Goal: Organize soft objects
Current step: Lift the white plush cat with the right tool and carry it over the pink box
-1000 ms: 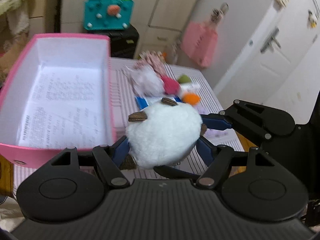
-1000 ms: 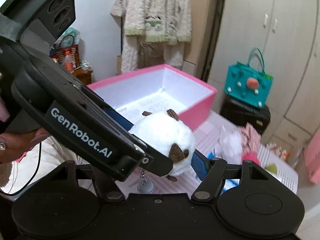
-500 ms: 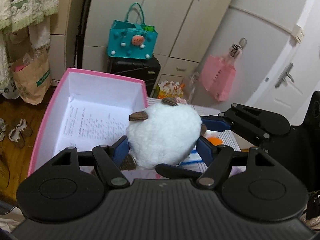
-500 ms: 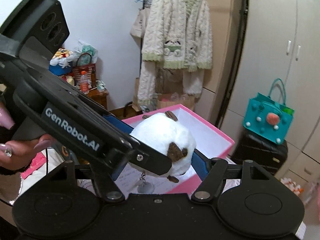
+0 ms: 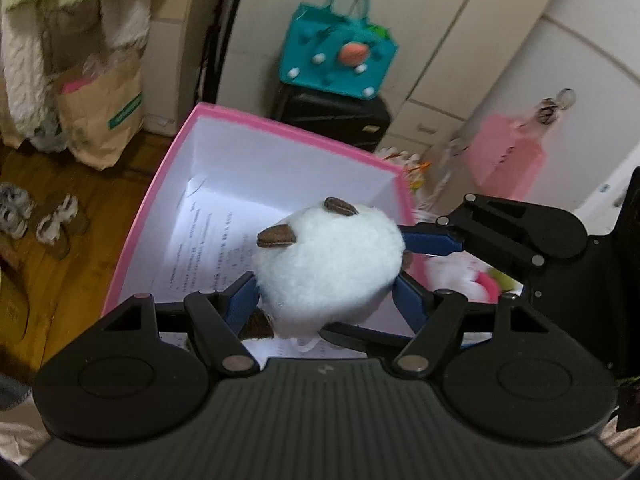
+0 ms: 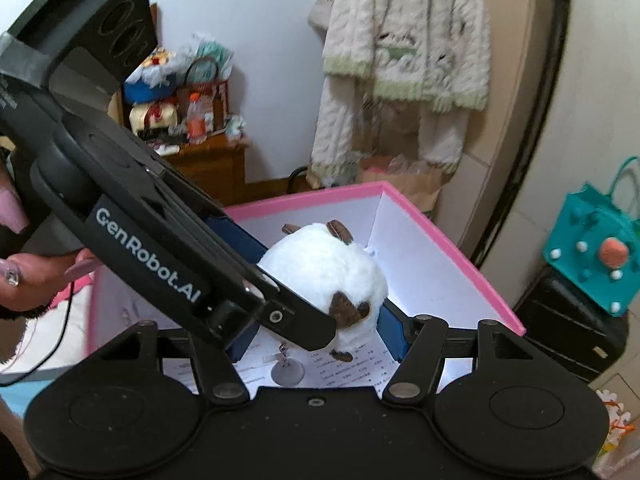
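Left wrist view puts the pink cardboard box with white inner walls (image 5: 280,128) straight ahead of you, its lid off and a sheet of printed paper (image 5: 208,240) lying flat on its floor — nothing else shows inside it from here. Your round white fluffy plush toy with small brown ears (image 5: 328,268) hangs above that box, over the near end, held off the paper rather than resting on it. Your left tongs (image 5: 324,292) grip the toy from both sides, the blue pads sunk into the fur. Your right tongs (image 5: 404,248) come in from the right edge and also clamp the same toy; their jaws have just been closing a little, with the plush between them.

From the right wrist view you see the same box (image 6: 452,248) from its other side, the paper (image 6: 360,364) spread under the toy (image 6: 320,268). The toy's fur is short and woolly, and it carries two brown ears on top, a dark brown patch low on its side and a small brown foot beneath. A little metal ring and round tag (image 6: 287,372) dangle from its underside, above the paper. Your left tongs (image 6: 280,280) cross this view as a long black bar, and your hand (image 6: 36,280) holds them at the left edge.

Behind the box stand a teal felt handbag (image 5: 340,60) on a black case (image 5: 332,116).
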`<state>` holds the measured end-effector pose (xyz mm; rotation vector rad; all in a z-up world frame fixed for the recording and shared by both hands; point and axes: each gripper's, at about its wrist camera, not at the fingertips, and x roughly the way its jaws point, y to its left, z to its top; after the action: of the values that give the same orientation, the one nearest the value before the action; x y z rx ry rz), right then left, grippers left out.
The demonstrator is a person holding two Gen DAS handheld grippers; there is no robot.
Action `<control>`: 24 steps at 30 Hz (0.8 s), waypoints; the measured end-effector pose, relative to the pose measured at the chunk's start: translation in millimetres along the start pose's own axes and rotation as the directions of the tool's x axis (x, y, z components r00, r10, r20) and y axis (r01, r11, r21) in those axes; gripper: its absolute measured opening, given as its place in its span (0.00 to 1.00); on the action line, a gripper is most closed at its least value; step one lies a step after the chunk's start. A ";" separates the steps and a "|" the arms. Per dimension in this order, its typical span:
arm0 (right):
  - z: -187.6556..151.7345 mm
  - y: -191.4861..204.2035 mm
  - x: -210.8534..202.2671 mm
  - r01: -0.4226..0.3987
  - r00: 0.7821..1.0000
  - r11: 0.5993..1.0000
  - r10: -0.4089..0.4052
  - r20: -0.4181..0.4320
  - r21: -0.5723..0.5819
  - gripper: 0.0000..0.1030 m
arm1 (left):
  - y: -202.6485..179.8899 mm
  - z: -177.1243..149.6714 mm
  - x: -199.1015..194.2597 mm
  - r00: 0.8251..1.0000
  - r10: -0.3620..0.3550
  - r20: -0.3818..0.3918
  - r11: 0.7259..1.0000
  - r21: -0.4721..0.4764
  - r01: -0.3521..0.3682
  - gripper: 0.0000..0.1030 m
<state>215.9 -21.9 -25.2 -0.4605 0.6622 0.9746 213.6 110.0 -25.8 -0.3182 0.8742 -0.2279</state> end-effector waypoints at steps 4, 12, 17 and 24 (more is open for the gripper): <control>-5.5 -5.7 27.9 -0.035 0.998 0.999 0.034 -0.048 -0.028 0.66 | 16.1 0.9 25.0 0.998 0.034 -0.054 0.999 -0.037 -0.036 0.70; -10.0 -12.0 59.7 -0.052 0.986 0.996 0.041 -0.159 -0.070 0.66 | 14.6 3.3 41.2 0.992 0.067 -0.106 0.998 0.010 -0.066 0.68; -9.6 -7.7 63.1 -0.062 0.984 0.993 0.045 -0.172 -0.096 0.61 | 15.1 8.6 52.4 0.984 0.020 -0.177 1.000 0.010 -0.018 0.62; -11.1 -17.1 60.5 -0.076 0.982 0.997 0.069 -0.176 -0.032 0.61 | 19.8 7.0 53.1 0.986 0.063 -0.154 0.998 0.023 -0.060 0.54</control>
<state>251.2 -0.9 -74.1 -0.5633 0.8239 1.0249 253.3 112.5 -66.7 -0.2584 1.0327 -0.2055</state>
